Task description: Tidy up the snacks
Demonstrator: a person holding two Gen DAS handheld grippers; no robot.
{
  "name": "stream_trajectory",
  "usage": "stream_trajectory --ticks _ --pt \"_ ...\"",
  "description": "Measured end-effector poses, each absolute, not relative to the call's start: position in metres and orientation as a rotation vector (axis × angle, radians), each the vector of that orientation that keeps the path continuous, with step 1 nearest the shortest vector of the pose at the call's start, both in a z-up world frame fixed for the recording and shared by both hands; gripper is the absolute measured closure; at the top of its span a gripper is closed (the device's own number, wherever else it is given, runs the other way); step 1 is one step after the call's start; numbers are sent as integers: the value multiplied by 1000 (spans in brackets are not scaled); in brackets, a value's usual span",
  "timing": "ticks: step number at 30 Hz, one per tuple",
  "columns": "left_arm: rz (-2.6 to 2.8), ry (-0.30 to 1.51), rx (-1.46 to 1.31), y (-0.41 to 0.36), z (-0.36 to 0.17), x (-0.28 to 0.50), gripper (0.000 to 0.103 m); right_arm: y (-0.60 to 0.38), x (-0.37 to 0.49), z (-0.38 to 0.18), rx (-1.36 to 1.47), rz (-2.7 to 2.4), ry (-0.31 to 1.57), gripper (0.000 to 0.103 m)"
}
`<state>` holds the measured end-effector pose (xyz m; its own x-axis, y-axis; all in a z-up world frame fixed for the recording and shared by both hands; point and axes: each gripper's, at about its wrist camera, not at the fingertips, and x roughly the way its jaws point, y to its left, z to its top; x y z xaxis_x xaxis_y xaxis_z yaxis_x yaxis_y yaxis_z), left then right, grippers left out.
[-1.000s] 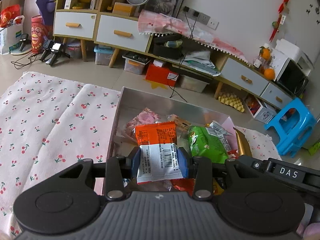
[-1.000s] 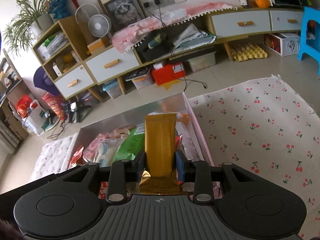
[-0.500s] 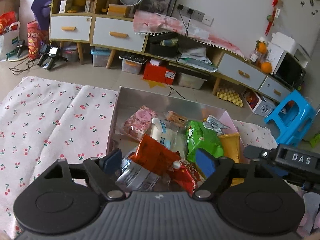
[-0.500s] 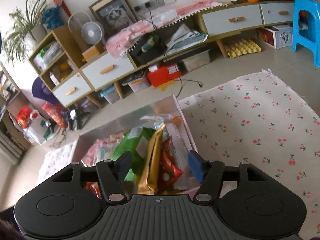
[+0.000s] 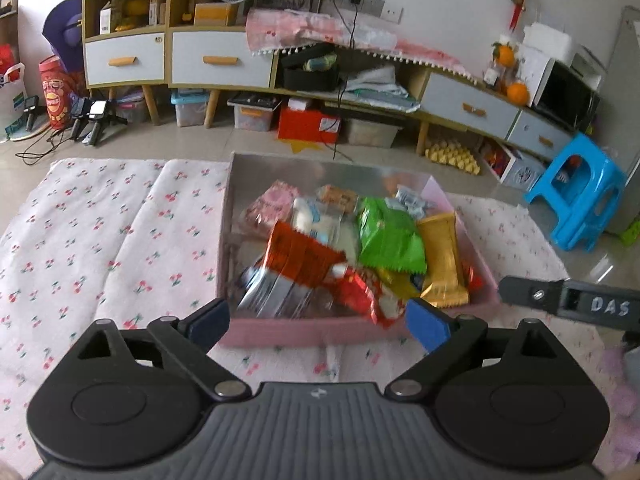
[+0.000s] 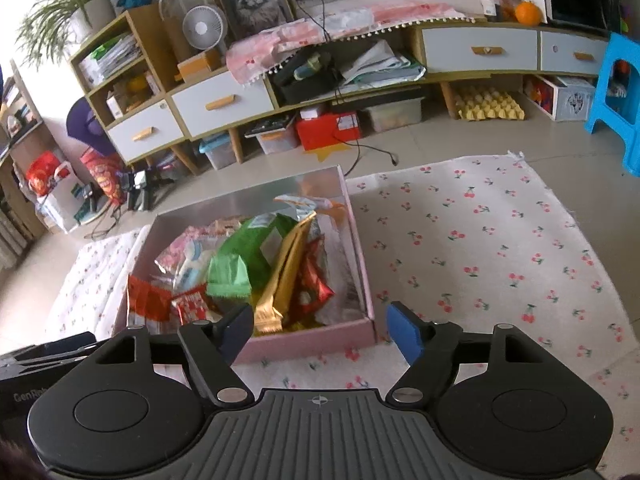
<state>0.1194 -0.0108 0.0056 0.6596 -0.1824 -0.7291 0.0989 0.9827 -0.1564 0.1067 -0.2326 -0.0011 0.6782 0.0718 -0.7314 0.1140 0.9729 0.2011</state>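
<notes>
A pink box (image 5: 304, 332) (image 6: 320, 340) with a silver lining sits on the cherry-print cloth and holds several snack packets. An orange-and-silver packet (image 5: 292, 268) lies at its near left, a green bag (image 5: 388, 236) (image 6: 240, 260) in the middle, a gold bar (image 5: 440, 256) (image 6: 284, 280) toward the right. My left gripper (image 5: 318, 320) hovers over the box's near wall, its jaws opening wide with nothing between them. My right gripper (image 6: 320, 330) hangs above the box's near right corner, jaws also opening, empty. The right gripper's body (image 5: 568, 300) shows in the left wrist view.
The cherry-print cloth (image 6: 500, 248) (image 5: 100, 240) spreads on the floor to both sides of the box. Beyond it stand a low cabinet (image 5: 224, 60) with drawers, storage bins, a red box (image 5: 308, 124) and a blue stool (image 5: 580, 196). Cables trail across the floor.
Both grippers opened and drew back and up. The orange-and-silver packet dropped from the left one into the box; the gold bar fell from the right one and lies among the snacks.
</notes>
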Motion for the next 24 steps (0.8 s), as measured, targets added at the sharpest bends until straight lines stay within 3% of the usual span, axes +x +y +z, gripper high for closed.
stream_trajectory --ticks 12,17,24 --pt "-107 905 -44 -14 11 79 1 -226 66 12 77 -20 874 27" --pt "-58 962 -70 -9 11 64 1 -212 49 17 52 9 904 21" --pt "14 959 -56 -6 15 52 1 -194 41 15 33 21 926 20"
